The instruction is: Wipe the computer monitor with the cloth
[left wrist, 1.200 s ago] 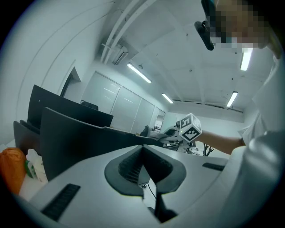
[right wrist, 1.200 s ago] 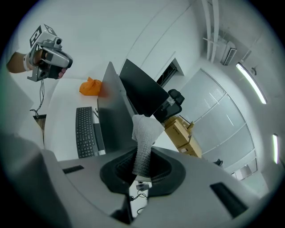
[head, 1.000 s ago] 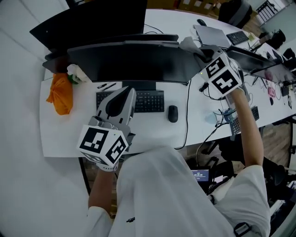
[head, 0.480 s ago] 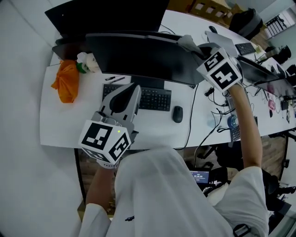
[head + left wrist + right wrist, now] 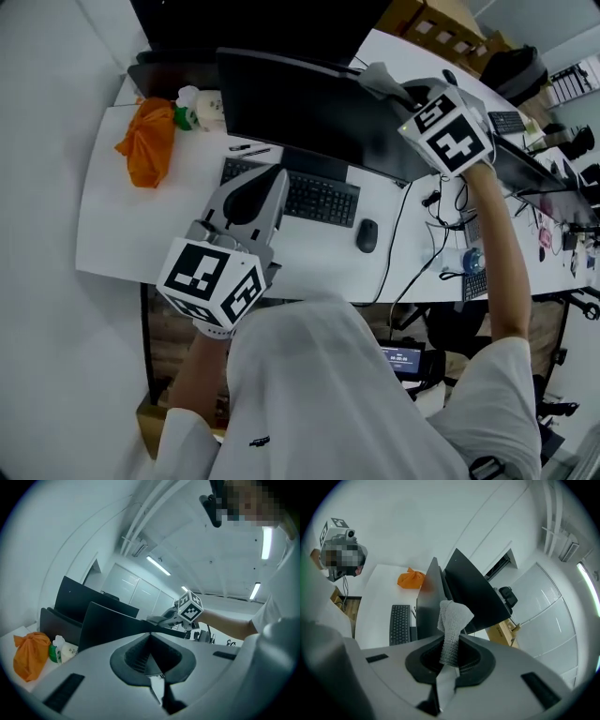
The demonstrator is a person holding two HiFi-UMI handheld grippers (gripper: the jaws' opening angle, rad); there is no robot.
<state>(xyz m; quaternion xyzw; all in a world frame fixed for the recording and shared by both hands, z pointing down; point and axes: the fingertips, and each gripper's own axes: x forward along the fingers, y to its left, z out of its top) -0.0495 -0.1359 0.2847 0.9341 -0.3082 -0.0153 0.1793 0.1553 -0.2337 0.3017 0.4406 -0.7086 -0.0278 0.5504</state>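
Overhead and tong-mounted views of a person at a white counter (image 5: 141, 225). The right tongs (image 5: 398, 92) are pinching a pale, knitted cloth (image 5: 375, 77) and are reaching up to the top edge of the dark computer monitor (image 5: 319, 112), near its right end. In the right gripper view the cloth (image 5: 452, 620) is sticking up from between the pressed jaws of the right tongs (image 5: 450, 660), its free end folding over in front of the thin edge of the monitor (image 5: 429, 602). Whether the cloth is actually touching the screen cannot be told.

The left tongs (image 5: 270, 176) are hovering low over the counter's near side, just in front of the black keyboard (image 5: 314, 197), and are pointing toward the monitor. In the left gripper view the left tongs (image 5: 151, 663) are pressed together and are gripping nothing.

A black mouse (image 5: 367, 235) is lying to the right of the keyboard. An orange bag (image 5: 150, 141) and a small green-and-white bottle (image 5: 192, 111) are sitting at the counter's far left corner, beside the monitor's left end. A second dark screen (image 5: 253, 28) is standing behind the monitor
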